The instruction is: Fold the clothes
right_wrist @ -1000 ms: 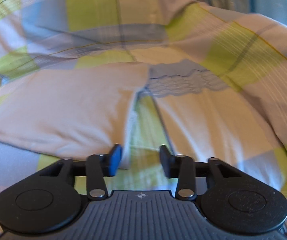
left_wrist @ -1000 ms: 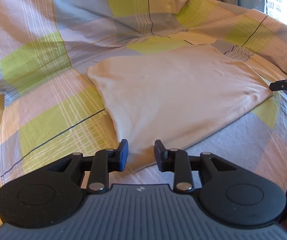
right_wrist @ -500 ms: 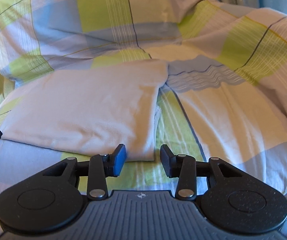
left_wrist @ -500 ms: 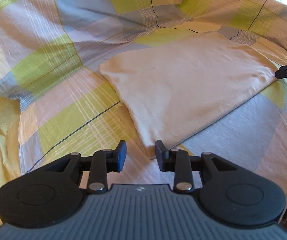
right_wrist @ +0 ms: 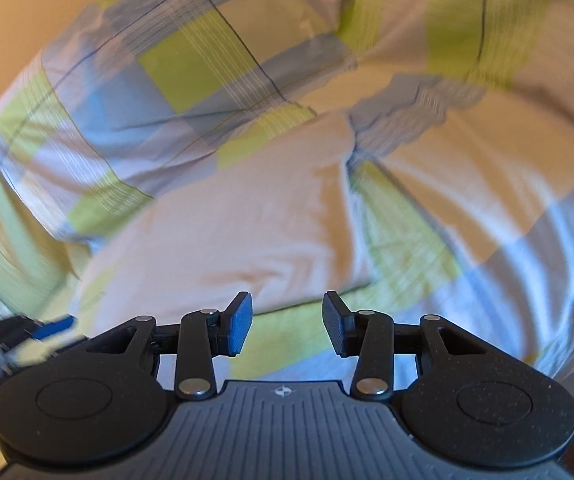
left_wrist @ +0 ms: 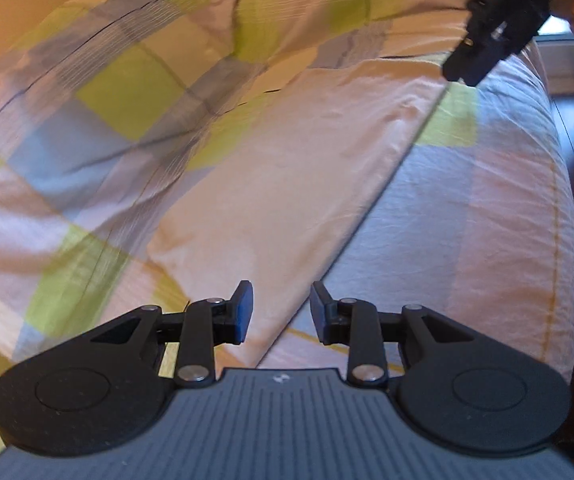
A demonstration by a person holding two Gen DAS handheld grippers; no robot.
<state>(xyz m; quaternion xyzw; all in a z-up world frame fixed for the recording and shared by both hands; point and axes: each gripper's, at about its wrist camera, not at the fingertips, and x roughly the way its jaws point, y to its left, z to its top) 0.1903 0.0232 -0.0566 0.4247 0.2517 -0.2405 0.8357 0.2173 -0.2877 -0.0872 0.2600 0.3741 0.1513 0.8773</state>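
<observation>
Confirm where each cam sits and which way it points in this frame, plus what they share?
Left wrist: on the left gripper, facing forward along its open fingers over the folded cream garment on the checked bedspread; right gripper and a hand show top right.
Right wrist: on the right gripper, fingers open, facing the garment's near edge; left gripper shows blurred at lower left.
Shared: same garment and bedspread; each view shows the other gripper.
</observation>
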